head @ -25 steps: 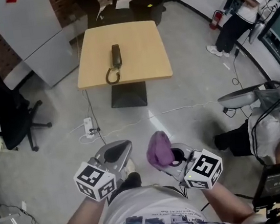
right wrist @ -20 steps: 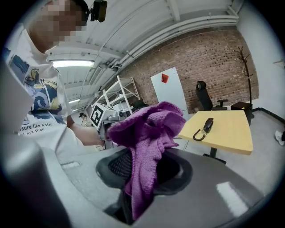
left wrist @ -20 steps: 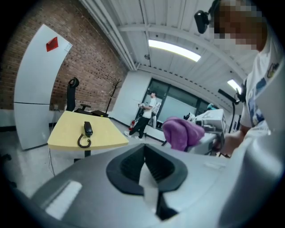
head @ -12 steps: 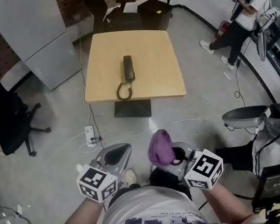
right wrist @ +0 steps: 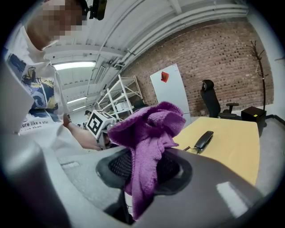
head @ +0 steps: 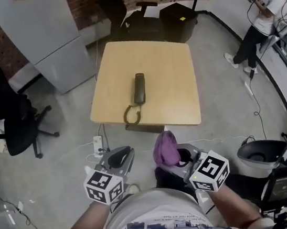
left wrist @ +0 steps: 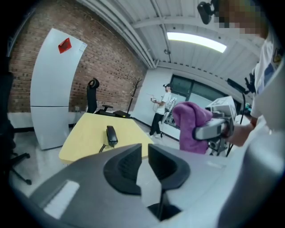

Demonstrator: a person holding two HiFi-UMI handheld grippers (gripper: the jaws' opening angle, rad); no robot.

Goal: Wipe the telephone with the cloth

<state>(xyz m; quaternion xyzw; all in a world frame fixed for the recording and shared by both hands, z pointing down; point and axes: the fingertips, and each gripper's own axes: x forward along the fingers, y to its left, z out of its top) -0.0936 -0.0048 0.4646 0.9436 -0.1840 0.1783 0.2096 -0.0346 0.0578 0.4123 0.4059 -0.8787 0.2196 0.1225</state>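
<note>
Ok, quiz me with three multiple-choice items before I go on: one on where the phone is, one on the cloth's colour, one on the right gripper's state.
1. Where is the phone?
A in a box
B on the table
C in a drawer

2. What colour is the cloth?
A white
B green
C purple

3. The right gripper is:
A shut on the cloth
B open and empty
C shut on the phone

Answers:
1 B, the head view shows it lying on the tabletop.
2 C, it is purple in every view.
3 A, the right gripper view shows the cloth pinched between its jaws.
</note>
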